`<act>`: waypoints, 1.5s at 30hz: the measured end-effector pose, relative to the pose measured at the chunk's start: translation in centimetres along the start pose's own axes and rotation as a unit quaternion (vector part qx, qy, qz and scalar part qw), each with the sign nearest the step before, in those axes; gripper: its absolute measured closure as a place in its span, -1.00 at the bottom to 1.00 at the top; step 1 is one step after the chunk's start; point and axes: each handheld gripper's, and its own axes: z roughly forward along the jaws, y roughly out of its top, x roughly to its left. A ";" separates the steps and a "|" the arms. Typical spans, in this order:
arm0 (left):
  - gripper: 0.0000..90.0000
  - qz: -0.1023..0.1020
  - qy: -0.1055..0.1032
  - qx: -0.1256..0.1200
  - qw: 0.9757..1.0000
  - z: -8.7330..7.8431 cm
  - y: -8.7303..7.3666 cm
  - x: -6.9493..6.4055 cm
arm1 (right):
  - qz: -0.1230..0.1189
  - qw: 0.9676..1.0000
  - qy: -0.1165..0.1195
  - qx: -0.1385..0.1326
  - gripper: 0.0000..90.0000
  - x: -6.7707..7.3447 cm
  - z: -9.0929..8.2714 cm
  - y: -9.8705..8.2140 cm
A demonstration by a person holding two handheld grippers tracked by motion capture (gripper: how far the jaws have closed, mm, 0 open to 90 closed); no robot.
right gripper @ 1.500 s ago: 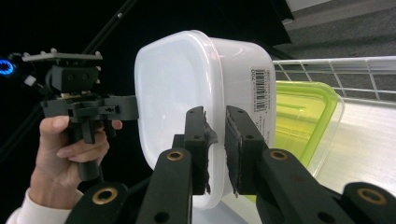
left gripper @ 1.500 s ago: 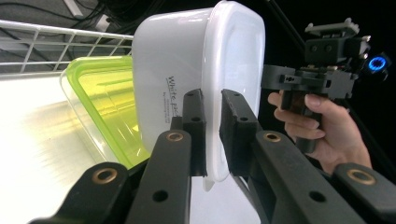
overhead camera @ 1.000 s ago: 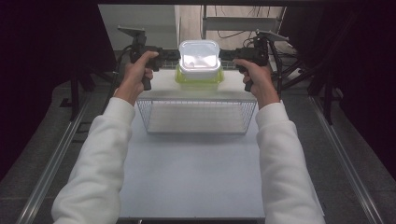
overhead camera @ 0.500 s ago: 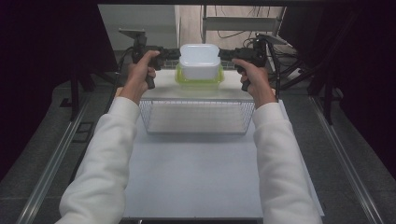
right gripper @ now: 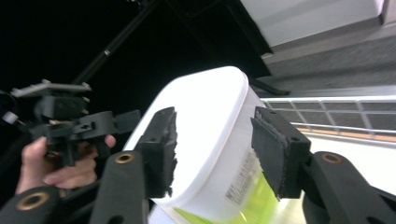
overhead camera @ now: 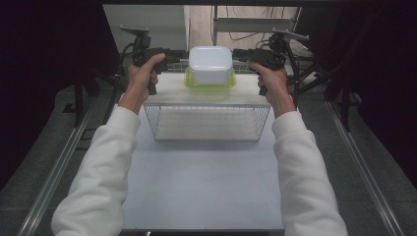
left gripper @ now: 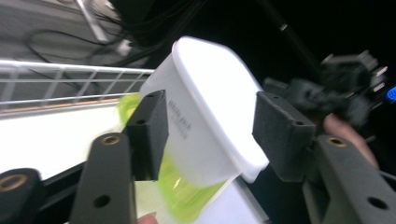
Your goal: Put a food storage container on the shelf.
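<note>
The white container [overhead camera: 210, 64] sits inverted on its green lid [overhead camera: 210, 84] beyond the wire basket [overhead camera: 208, 123]. Your left gripper [overhead camera: 173, 53] and right gripper [overhead camera: 244, 53] flank it evenly; both jaws have just been opening, pads clear.

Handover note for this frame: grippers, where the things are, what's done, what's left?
Left gripper: jaws have just been opening, pads off the box between them.
Right gripper: the same, just opened, box between the pads.
Box: upside down on its green lid, behind the wire basket.
Done: box set down and let go.
Left: probably back both grippers away.
</note>
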 end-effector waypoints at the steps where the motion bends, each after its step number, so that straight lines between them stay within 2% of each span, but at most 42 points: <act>1: -0.08 0.009 0.002 0.002 1.000 -0.3 -0.2 -0.2 | -0.013 1.000 -0.003 0.003 0.02 0.2 -0.3 0.0; 4: -0.15 0.034 0.014 0.000 0.999 -1.2 -0.7 -0.8 | -0.050 0.999 -0.008 0.014 -0.05 0.8 -1.2 -0.2; 6: -0.20 0.041 0.007 -0.001 0.999 -1.8 -1.2 -1.1 | -0.064 0.998 -0.003 0.015 -0.08 1.2 -1.9 -0.5; 8: -0.24 0.054 0.014 -0.003 0.998 -2.6 -1.8 -1.4 | -0.073 0.997 0.004 0.021 -0.13 1.5 -2.4 -0.9; 11: -0.28 0.087 0.029 0.002 0.996 -3.7 -2.8 -2.0 | -0.095 0.995 -0.002 0.033 -0.19 1.8 -3.1 -1.9; 13: -0.29 0.101 0.028 0.004 0.994 -4.4 -3.7 -2.2 | -0.110 0.993 0.001 0.036 -0.21 2.0 -3.6 -2.7; 16: -0.30 0.119 0.038 0.014 0.992 -5.1 -5.3 -2.4 | -0.137 0.990 0.000 0.045 -0.23 2.1 -4.4 -4.0; 18: -0.30 0.126 0.034 0.018 0.991 -5.5 -6.4 -2.4 | -0.154 0.987 -0.006 0.052 -0.24 2.1 -5.0 -4.9; 23: -0.31 0.153 0.039 0.030 0.987 -6.4 -9.0 -2.7 | -0.179 0.982 -0.014 0.060 -0.26 1.6 -6.5 -7.2; 25: -0.31 0.160 0.034 0.033 0.986 -6.6 -9.9 -2.8 | -0.184 0.981 -0.015 0.061 -0.26 1.4 -7.0 -8.1; 27: -0.31 0.164 0.029 0.036 0.985 -6.9 -10.9 -2.9 | -0.195 0.978 -0.021 0.067 -0.26 1.2 -7.4 -9.1; 29: -0.31 0.173 0.032 0.042 0.983 -7.0 -12.0 -2.9 | -0.203 0.976 -0.023 0.072 -0.26 1.1 -7.7 -10.0; 32: -0.31 0.173 0.036 0.046 0.983 -7.2 -13.8 -2.5 | -0.221 0.971 -0.030 0.087 -0.26 1.2 -8.2 -11.8; 36: -0.30 0.176 0.052 0.067 0.981 -7.0 -16.3 -2.0 | -0.226 0.967 -0.029 0.115 -0.26 0.9 -8.8 -14.5; 38: -0.30 0.180 0.060 0.081 0.979 -6.9 -17.8 -1.8 | -0.227 0.965 -0.028 0.126 -0.27 0.5 -9.0 -15.8; 40: -0.30 0.179 0.062 0.094 0.977 -6.8 -19.1 -1.4 | -0.221 0.966 -0.026 0.134 -0.27 0.1 -9.3 -17.0; 44: -0.31 0.166 0.065 0.111 0.978 -6.8 -21.5 -0.5 | -0.208 0.967 -0.023 0.143 -0.28 -0.8 -9.9 -19.0; 45: -0.30 0.167 0.068 0.118 0.977 -6.9 -22.0 -0.2 | -0.204 0.968 -0.022 0.147 -0.28 -1.1 -10.0 -19.5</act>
